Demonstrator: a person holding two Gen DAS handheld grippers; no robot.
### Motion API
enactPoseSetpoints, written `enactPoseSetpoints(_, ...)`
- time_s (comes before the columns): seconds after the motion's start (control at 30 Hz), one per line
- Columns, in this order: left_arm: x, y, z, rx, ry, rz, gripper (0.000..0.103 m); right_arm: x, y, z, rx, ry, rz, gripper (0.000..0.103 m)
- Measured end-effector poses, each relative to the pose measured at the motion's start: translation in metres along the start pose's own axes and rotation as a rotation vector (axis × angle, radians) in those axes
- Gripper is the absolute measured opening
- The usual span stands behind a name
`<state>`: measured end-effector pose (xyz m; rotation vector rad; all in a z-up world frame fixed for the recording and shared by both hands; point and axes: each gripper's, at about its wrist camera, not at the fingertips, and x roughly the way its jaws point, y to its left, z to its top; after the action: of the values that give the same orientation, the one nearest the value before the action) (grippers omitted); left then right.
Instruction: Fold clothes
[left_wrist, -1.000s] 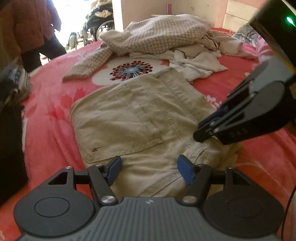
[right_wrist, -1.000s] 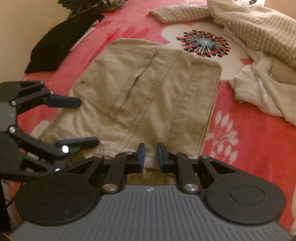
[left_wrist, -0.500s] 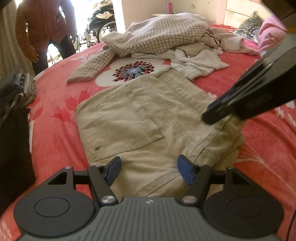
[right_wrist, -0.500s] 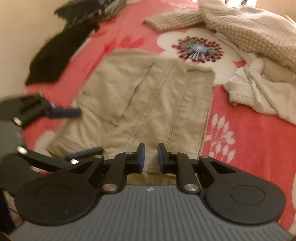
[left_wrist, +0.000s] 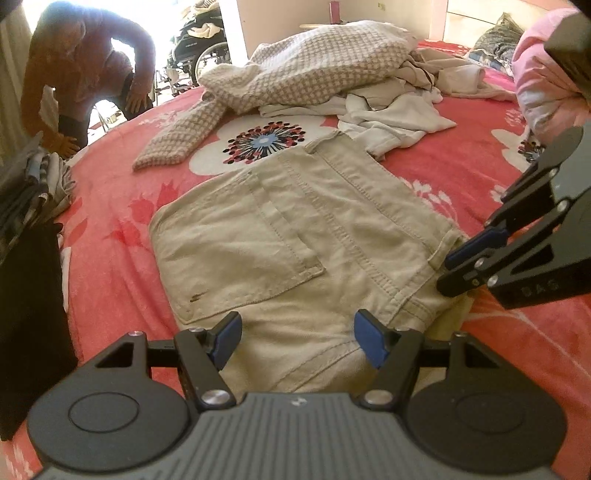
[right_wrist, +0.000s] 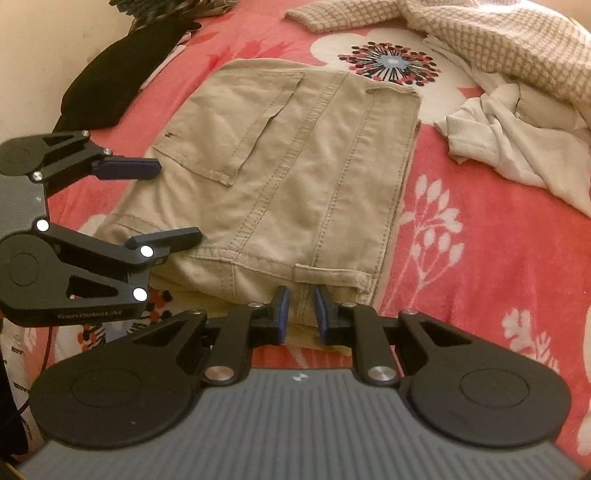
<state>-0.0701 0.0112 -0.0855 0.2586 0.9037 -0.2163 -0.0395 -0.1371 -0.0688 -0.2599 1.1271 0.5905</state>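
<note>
Folded khaki trousers (left_wrist: 295, 236) flat on the red floral bed (left_wrist: 110, 229), as a second ago. Left tongs (left_wrist: 295, 338) unchanged, spread wide above the waistband, empty. Right tongs (right_wrist: 300, 314) narrowly parted, nothing visibly pinched, shifted slightly along the hem.

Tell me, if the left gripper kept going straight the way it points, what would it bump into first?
Most likely the folded khaki trousers: the left gripper is open and tilted down over their near edge, with nothing between. How far above the cloth it hangs is hard to judge.
</note>
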Motion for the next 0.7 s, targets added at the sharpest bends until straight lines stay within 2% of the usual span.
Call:
enactPoseSetpoints(0.23,-0.024,0.001,-0.005,0.025,-0.037,-0.013,0.067,-0.002,-0.003,-0.002,0.006,-0.01,0.009,0.015)
enactPoseSetpoints(0.3,-0.023,-0.002,-0.01,0.041,-0.013,-0.03,0.067,-0.002,-0.004,-0.002,0.013,-0.009,0.011,0.016)
enactPoseSetpoints(0.37,-0.011,-0.008,-0.016,0.072,0.054,-0.033,0.067,-0.002,-0.004,-0.001,0.016,-0.008,0.012,0.016)
enactPoseSetpoints(0.43,-0.008,-0.015,-0.023,0.116,0.045,0.005,0.069,-0.002,-0.004,-0.001,0.019,-0.007,0.012,0.016)
enactPoseSetpoints(0.5,-0.007,-0.019,-0.024,0.143,0.038,0.01,0.071,-0.002,-0.004,-0.001,0.02,-0.007,0.009,0.016)
enactPoseSetpoints(0.7,-0.013,-0.003,-0.018,0.047,0.045,-0.035,0.068,-0.002,-0.004,-0.003,0.022,-0.01,0.007,0.016)
